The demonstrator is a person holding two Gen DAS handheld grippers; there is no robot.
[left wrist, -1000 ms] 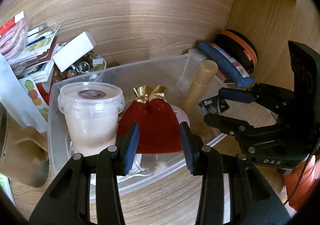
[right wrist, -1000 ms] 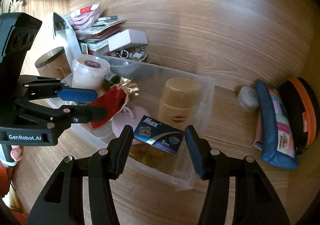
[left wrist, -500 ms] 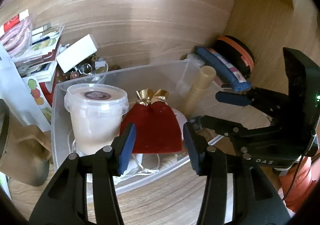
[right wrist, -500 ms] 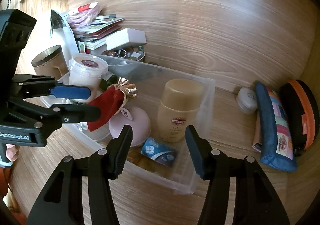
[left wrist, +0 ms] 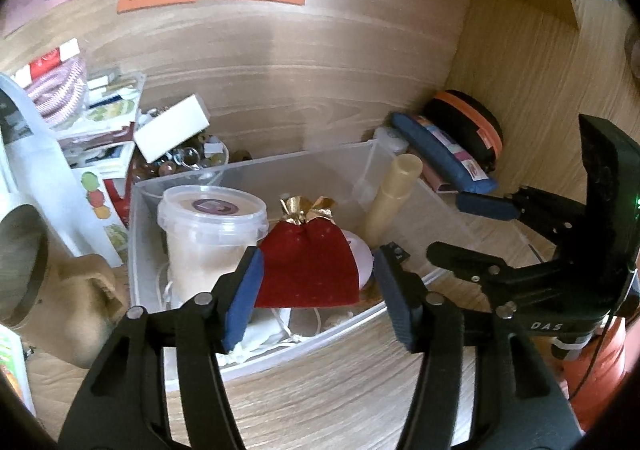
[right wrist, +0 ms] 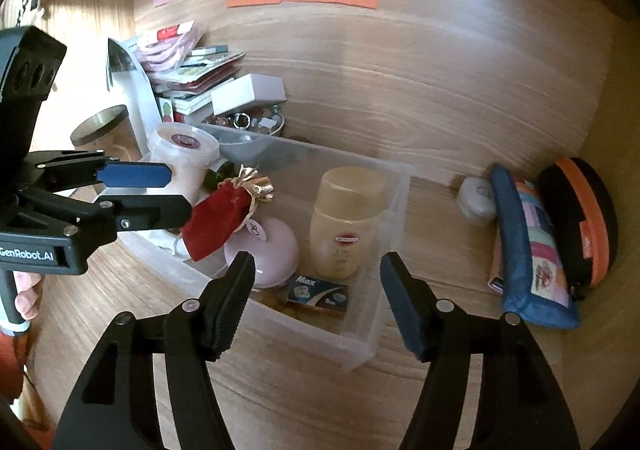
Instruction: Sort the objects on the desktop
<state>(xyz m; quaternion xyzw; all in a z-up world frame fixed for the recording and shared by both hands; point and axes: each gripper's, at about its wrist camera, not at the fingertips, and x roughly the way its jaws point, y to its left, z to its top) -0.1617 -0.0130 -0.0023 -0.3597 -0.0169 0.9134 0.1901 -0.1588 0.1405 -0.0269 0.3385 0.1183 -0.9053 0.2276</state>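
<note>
A clear plastic bin [left wrist: 256,166] [right wrist: 400,186] stands on the wooden desk. In it a red pouch with a gold top [left wrist: 308,266] [right wrist: 216,222] leans between a white lidded tub [left wrist: 212,226] and a pink round case [right wrist: 268,246]. My left gripper [left wrist: 318,298] [right wrist: 178,192] hovers at the bin's front; its jaws are opening, with the pouch between them and the right pad clear of it. My right gripper [right wrist: 317,262] [left wrist: 444,226] is also opening, empty, above a blue "Max" box [right wrist: 318,290] that lies on the bin floor beside a beige bottle [right wrist: 348,218].
Right of the bin lie a small white round case [right wrist: 476,198], a blue pencil case [right wrist: 528,250] and a black-orange pouch [right wrist: 580,218]. Behind the bin sit a bowl of beads [right wrist: 248,118], a white box, stacked packets and a metal-rimmed cup [right wrist: 104,126]. Paper notes hang on the back wall.
Both pairs of jaws have widened. The "Max" box dropped from between the right fingers to the bin floor. The left pads have come off the red pouch, which stays leaning in the bin.
</note>
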